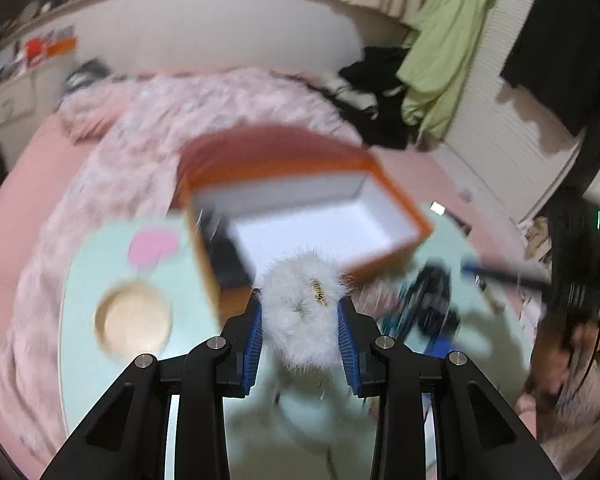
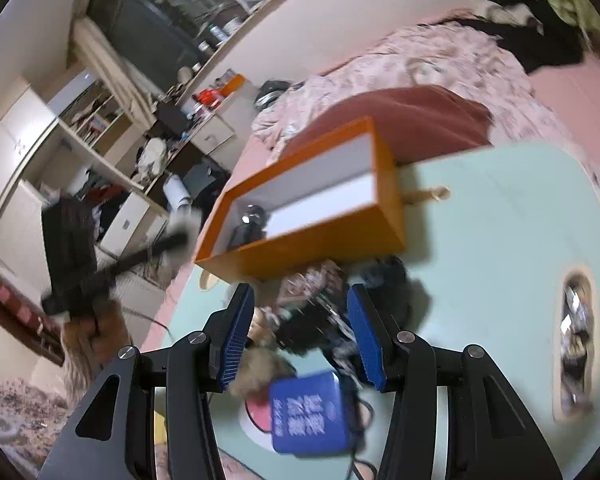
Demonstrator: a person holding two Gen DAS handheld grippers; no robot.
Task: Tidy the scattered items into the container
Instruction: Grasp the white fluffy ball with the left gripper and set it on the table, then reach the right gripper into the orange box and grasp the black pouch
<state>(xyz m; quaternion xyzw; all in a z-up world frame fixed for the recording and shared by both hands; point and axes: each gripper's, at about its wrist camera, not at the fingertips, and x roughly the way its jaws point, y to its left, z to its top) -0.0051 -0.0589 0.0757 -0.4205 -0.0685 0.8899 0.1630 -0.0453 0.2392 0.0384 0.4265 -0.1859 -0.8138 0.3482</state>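
My left gripper (image 1: 300, 316) is shut on a white fluffy hair piece (image 1: 300, 300) with a small gold tag, held above the mint table (image 1: 84, 280). Just ahead of it is the orange box (image 1: 392, 252) with its white inside; a dark item (image 1: 222, 256) lies in the box's left end. My right gripper (image 2: 300, 332) stands open low over a pile of dark scattered items (image 2: 312, 320), with nothing pressed between its pads. A blue pouch (image 2: 308, 412) lies under it. From the right wrist view, the left gripper (image 2: 76, 272) and the fluffy piece (image 2: 182, 222) appear beside the orange box (image 2: 320, 236).
The table has a round wooden cup hole (image 1: 134, 322), a pink heart shape (image 1: 152, 246) and an oval slot (image 2: 576, 344) holding small things. A pink quilt (image 1: 148, 132) covers the bed behind the table. Clothes hang at the right, and cluttered shelves (image 2: 100, 128) stand at the left.
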